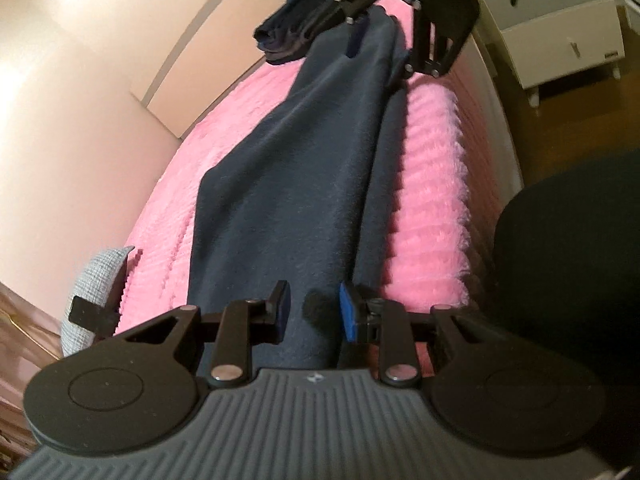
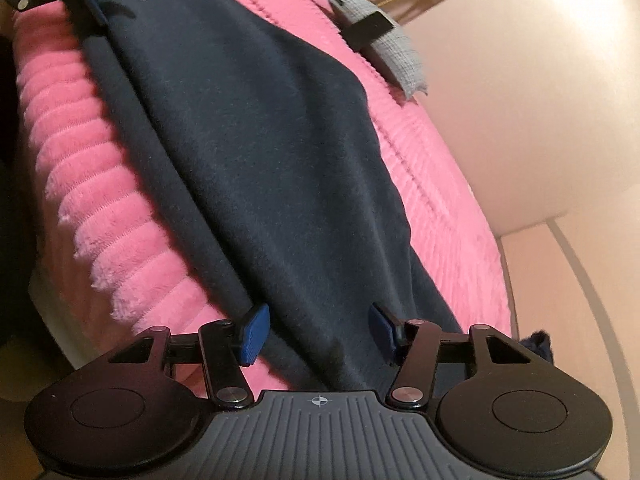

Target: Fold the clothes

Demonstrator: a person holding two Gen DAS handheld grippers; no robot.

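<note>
Across the pink blanket (image 1: 432, 184), a long navy garment (image 1: 288, 184) between both wide-spread claws (image 1: 314, 312) (image 2: 316, 332).

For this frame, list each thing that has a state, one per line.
Navy garment: laid out long and flat on the bed.
Left tongs: open, over one end of it.
Right tongs: open, over the opposite end.
Dark clothes pile: crumpled, unfolded.
Grey cloth: lying at the cover's edge.
Pink bed cover: spread.

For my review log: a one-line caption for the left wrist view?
Open left gripper over a navy garment laid lengthwise on a pink bedspread.
</note>
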